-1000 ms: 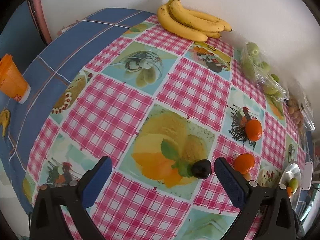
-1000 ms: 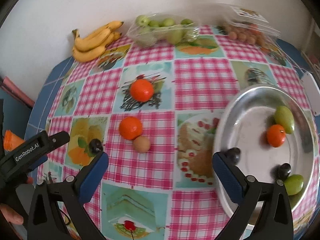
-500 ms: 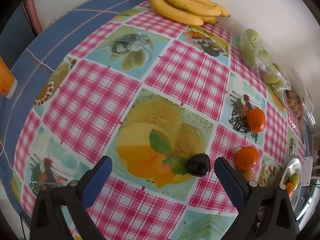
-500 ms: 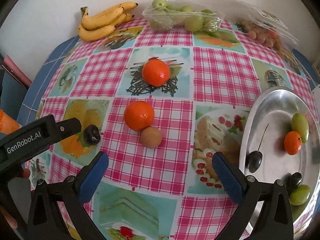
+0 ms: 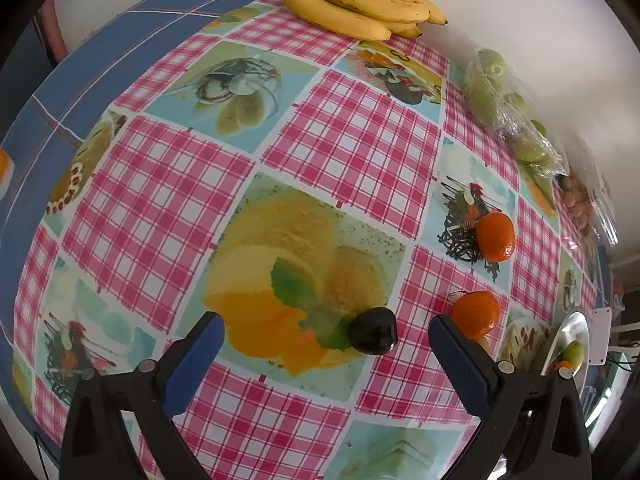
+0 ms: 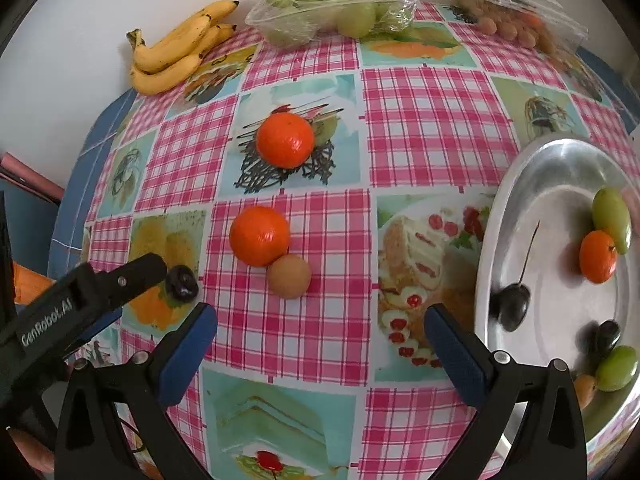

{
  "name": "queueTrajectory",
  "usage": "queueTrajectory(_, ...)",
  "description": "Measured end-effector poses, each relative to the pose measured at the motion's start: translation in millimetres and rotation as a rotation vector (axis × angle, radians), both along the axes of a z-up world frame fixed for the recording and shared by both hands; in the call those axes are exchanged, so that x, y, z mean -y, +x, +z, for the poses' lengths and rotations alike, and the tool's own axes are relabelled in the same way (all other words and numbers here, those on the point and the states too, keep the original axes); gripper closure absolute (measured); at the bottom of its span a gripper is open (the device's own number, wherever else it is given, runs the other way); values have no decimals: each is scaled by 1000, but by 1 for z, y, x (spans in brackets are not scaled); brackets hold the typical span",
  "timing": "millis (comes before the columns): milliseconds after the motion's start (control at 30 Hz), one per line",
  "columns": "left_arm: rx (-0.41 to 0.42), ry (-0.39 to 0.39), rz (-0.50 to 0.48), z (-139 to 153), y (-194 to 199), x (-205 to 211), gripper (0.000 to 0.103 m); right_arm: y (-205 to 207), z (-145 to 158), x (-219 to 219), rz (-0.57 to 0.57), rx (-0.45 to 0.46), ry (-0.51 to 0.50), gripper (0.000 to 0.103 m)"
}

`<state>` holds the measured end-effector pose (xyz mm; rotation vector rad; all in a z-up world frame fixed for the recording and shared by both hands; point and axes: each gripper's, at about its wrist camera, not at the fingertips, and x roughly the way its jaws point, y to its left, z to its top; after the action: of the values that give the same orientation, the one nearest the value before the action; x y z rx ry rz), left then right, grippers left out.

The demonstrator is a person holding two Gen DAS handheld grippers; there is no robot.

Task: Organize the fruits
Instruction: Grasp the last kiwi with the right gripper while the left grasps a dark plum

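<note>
A dark plum (image 5: 373, 336) lies on the checked tablecloth between my open left gripper's (image 5: 326, 334) fingers, nearer the right one; it also shows in the right wrist view (image 6: 182, 282). Two oranges (image 6: 285, 140) (image 6: 259, 236) and a brown round fruit (image 6: 289, 276) lie mid-table. My right gripper (image 6: 320, 326) is open and empty, just in front of the brown fruit. A silver tray (image 6: 560, 164) at right holds a dark stemmed fruit (image 6: 514, 306), a small orange (image 6: 598, 256), green fruits (image 6: 610, 218) and another dark fruit (image 6: 606, 334).
Bananas (image 6: 180, 48), a bag of green fruit (image 6: 332, 10) and a clear box of small fruit (image 6: 516, 20) line the far edge by the wall. The left gripper's arm (image 6: 80, 300) reaches in at the left of the right wrist view.
The left gripper has moved forward and lower, so the plum now sits between its fingers. The right gripper has pulled left, away from the tray, toward the oranges.
</note>
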<state>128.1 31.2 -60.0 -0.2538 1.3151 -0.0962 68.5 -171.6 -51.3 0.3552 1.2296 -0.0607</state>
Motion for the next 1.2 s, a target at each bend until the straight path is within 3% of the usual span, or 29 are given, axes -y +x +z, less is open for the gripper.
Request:
queueTrajectory(133,-10,-19,4,0,2,0,0,11,9,0,16,-17,-33,0)
queueTrajectory(233,-23,-35,20,-1,2,-3,1,19,13,-5,43,-26,-67,6)
queueTrajectory(500,-35,-87,25,-2,1,-7,12,36,0,-20,69,-91,-80,43)
queueTrajectory(700,-54,-129,5,-5,4,-3,21,49,-8,-30,84,-119,-95,59)
queueTrajectory(867,-72,-142,-8,-9,7,1,27,56,-13,-38,89,-128,-104,65)
queueTrajectory(1000,-79,-145,-24,-11,7,4,33,60,-21,-46,88,-138,-122,76)
queueTrajectory(1200,-86,-150,-37,-13,7,10,49,56,-22,-41,72,-118,-96,77)
